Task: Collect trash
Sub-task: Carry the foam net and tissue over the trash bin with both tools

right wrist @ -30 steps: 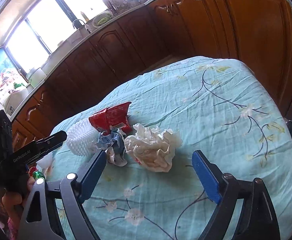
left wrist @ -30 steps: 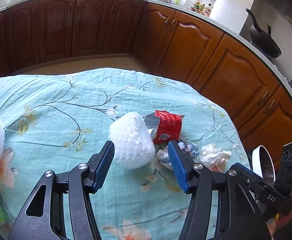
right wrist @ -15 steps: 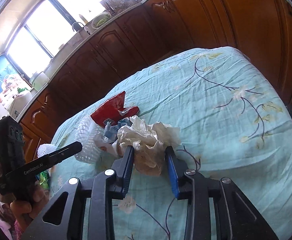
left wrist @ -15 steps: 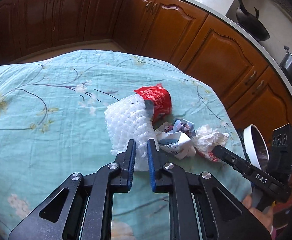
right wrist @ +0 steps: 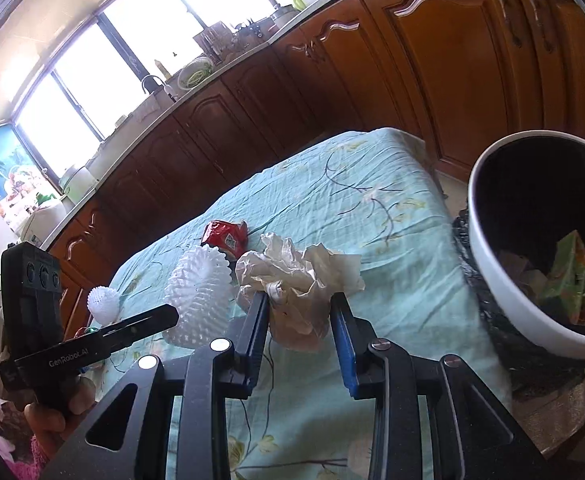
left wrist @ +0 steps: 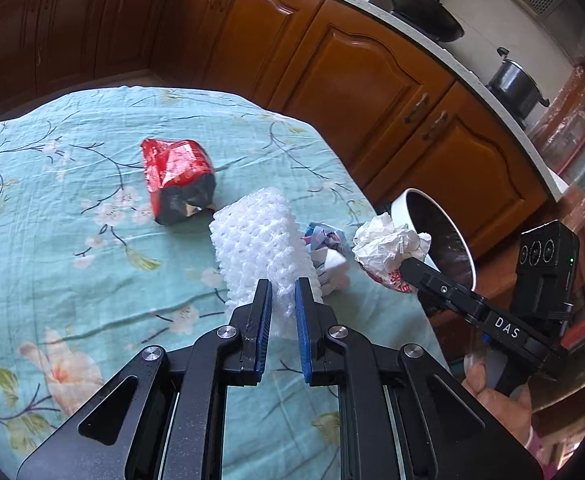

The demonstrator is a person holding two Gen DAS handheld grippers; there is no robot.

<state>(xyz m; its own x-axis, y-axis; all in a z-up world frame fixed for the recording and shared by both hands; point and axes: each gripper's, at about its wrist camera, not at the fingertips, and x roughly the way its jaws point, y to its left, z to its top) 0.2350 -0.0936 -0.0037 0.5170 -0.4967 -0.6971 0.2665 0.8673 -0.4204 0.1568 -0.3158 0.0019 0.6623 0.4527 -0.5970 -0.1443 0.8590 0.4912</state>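
The tabletop [left wrist: 52, 208] wears a teal floral cloth, and brown cabinets [left wrist: 372, 80] curve round its far side. A white bin [right wrist: 532, 248] stands just off the right edge, already holding some scraps. The left gripper [left wrist: 283, 294] has its blue fingers [left wrist: 264, 320] clenched on the near end of a white foam net [left wrist: 260, 248], which sticks out ahead of them over the cloth. The right gripper [right wrist: 300, 320] grasps a crumpled tissue [right wrist: 296, 280], held near the bin's rim. A red wrapper [left wrist: 176, 176] lies on the cloth beyond the net, apart from it. A small crumpled blue-and-white paper [left wrist: 326, 252] lies between net and tissue, just beside the net. A second, smaller foam net [right wrist: 104, 304] lies farther along the cloth behind the left gripper's body. A black pan [left wrist: 424, 16] and a pot [left wrist: 516, 84] stand on the counter behind.
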